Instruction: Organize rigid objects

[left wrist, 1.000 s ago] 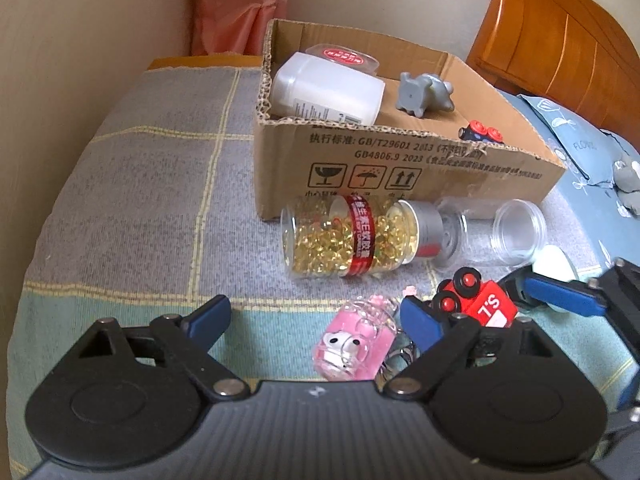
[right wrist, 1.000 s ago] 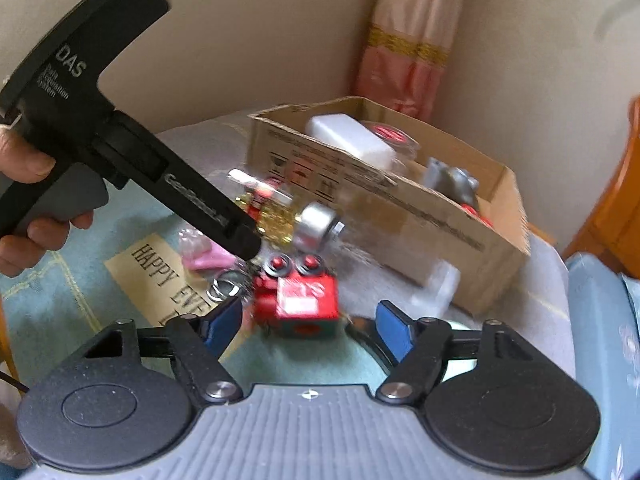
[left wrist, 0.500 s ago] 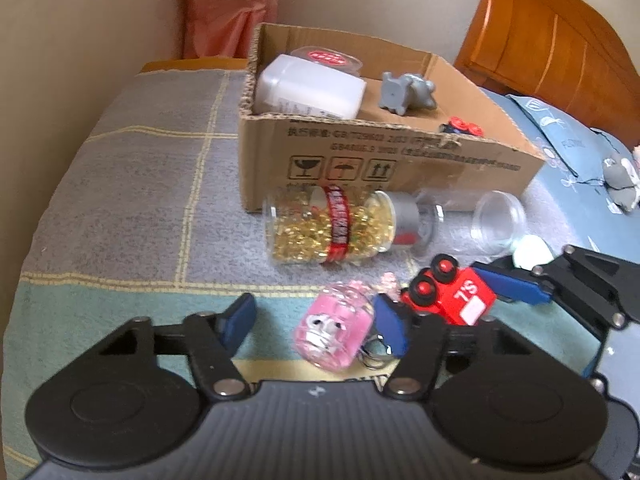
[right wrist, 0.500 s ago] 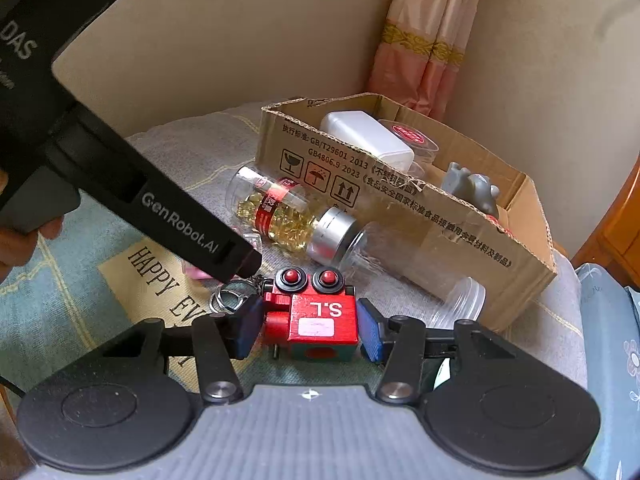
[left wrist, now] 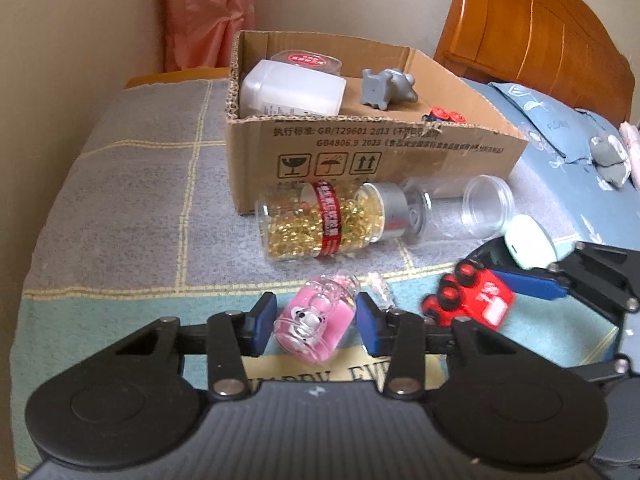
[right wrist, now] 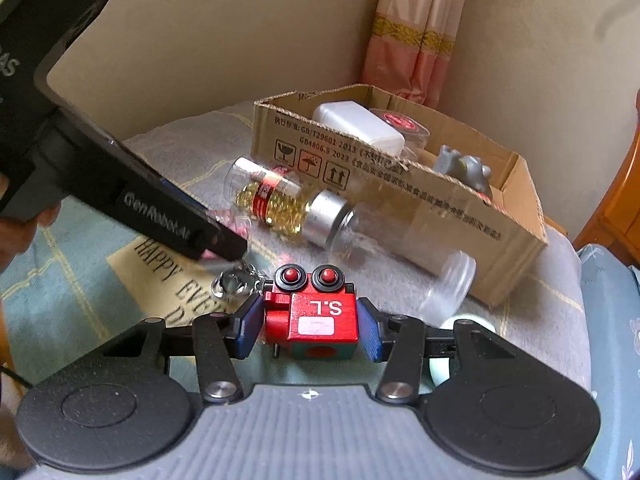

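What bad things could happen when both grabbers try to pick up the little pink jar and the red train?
1. The left hand-held gripper straddles the pink jar, whose round glass could slip or roll as it closes.
2. The right hand-held gripper works very near; they might bump.
3. The keyring lies close beside the red train and might snag.

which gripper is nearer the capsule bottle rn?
Left, as far as the views show. The left gripper sits just in front of the capsule bottle, straddling the pink jar. The right gripper is further off, around the red toy.
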The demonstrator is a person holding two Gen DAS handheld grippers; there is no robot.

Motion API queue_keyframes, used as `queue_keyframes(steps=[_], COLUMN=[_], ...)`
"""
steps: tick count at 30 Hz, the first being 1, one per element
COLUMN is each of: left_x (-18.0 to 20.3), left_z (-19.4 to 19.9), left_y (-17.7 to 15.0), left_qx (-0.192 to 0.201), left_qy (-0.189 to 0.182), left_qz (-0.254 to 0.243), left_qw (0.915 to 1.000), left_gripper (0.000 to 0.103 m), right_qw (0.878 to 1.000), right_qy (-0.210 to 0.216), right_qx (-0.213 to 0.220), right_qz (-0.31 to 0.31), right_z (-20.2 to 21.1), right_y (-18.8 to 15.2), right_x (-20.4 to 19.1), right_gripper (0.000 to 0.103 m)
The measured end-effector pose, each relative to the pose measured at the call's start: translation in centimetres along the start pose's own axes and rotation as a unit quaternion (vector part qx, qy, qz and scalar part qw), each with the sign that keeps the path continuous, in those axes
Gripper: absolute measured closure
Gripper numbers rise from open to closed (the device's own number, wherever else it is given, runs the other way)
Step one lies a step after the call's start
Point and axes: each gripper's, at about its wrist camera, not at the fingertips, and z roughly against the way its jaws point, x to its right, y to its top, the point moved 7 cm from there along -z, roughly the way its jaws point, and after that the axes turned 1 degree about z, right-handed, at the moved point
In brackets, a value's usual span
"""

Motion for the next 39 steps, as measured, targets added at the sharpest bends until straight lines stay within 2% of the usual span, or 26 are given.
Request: queue_keyframes(steps=[11, 16, 21, 23, 24, 27, 29, 30, 31, 33, 36, 39], left_x=[-0.7, -0.6, -1.7, -2.6, -3.1, -4.8, -5.5, -5.5, -5.5, -5.0, -3.8, -3.3], left_z=[0.9, 1.6, 1.6, 1.8, 1.9, 1.9, 1.9, 2.0, 2.0, 2.1, 2.2, 2.1], left_y=[-0.9, -1.9, -2.4, -2.3, -2.2, -1.9, -1.8, -1.9, -1.9, -2.0, -1.9, -1.1], left_qx=[-0.005, -0.005, -0.011, -0.007, -0.004, 0.0, -0.002, -0.001, -0.001, 0.002, 0.01, 0.023], left_qy=[0.007, -0.003, 0.017, 0.027, 0.034, 0.069, 0.079, 0.077, 0.072, 0.059, 0.049, 0.044], left_qz=[-0.026, -0.032, -0.03, -0.024, -0.02, -0.016, -0.012, -0.01, -0.008, -0.009, -0.012, 0.007], left_qw=[0.9996, 0.9995, 0.9994, 0.9993, 0.9992, 0.9975, 0.9968, 0.997, 0.9974, 0.9982, 0.9987, 0.9987], left_gripper=[0.06, 0.044, 0.044, 0.037, 0.034, 0.034, 0.034, 0.031, 0.023, 0.013, 0.012, 0.012], right_qw=[0.999, 0.999, 0.998, 0.998, 0.998, 0.997, 0.997, 0.997, 0.997, 0.997, 0.997, 0.997], right_qy=[-0.007, -0.013, -0.018, -0.024, -0.027, -0.029, -0.029, -0.03, -0.03, -0.028, -0.02, -0.018], right_qx=[-0.032, -0.039, -0.038, -0.039, -0.039, -0.041, -0.045, -0.047, -0.051, -0.048, -0.047, -0.048], right_qz=[-0.025, -0.035, -0.044, -0.044, -0.044, -0.052, -0.053, -0.052, -0.049, -0.05, -0.055, -0.063], right_z=[3.6, 4.3, 4.1, 4.0, 3.9, 4.0, 3.8, 3.8, 3.6, 3.5, 3.3, 3.2], right_y=[-3.2, -4.2, -4.3, -4.3, -4.3, -4.6, -4.9, -5.0, -5.2, -5.4, -5.6, -5.8], right_x=[1.1, 1.3, 1.6, 1.8, 1.9, 2.2, 2.4, 2.3, 2.3, 2.3, 2.2, 2.2], right_gripper=[0.049, 0.047, 0.04, 0.037, 0.035, 0.03, 0.028, 0.026, 0.025, 0.016, 0.008, 0.001])
